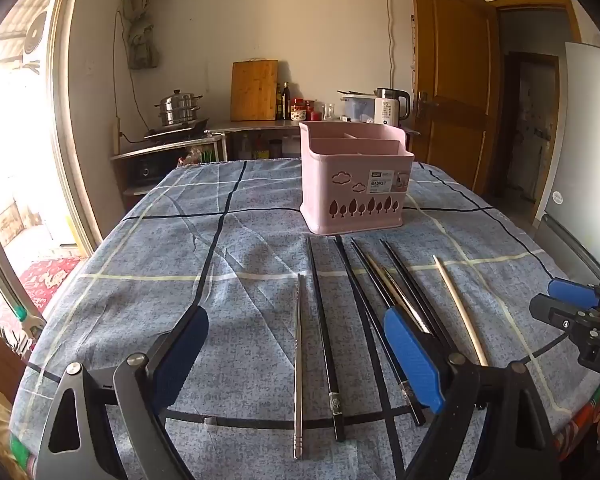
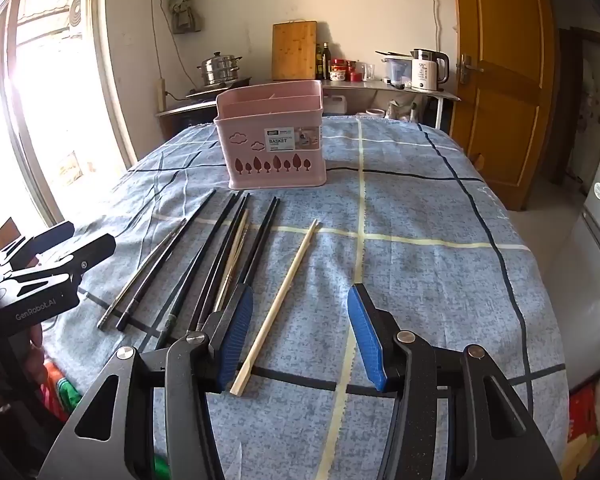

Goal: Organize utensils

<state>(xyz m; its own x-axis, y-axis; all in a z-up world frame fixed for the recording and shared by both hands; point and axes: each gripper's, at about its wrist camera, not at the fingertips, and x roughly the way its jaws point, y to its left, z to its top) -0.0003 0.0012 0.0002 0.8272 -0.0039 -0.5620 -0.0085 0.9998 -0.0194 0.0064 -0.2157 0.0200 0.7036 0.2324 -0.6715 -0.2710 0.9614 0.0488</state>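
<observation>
A pink utensil basket [image 1: 356, 184] with inner compartments stands on the blue checked tablecloth [image 1: 160, 248]; it also shows in the right wrist view [image 2: 274, 148]. In front of it lie a metal chopstick [image 1: 298, 360], several black chopsticks [image 1: 324, 332] and a pale wooden chopstick [image 1: 458, 308]. My left gripper [image 1: 296, 344] is open and empty, above the metal and black chopsticks. My right gripper [image 2: 300, 332] is open and empty, with the wooden chopstick [image 2: 278, 304] lying between its fingers. The black chopsticks [image 2: 220, 256] lie to its left.
A counter [image 1: 260, 126] behind the table carries a steamer pot [image 1: 179, 107], cutting board, bottles and a kettle [image 1: 392, 106]. A wooden door [image 1: 452, 80] stands at the right, a bright doorway at the left. The left gripper's body [image 2: 40, 276] shows at the left.
</observation>
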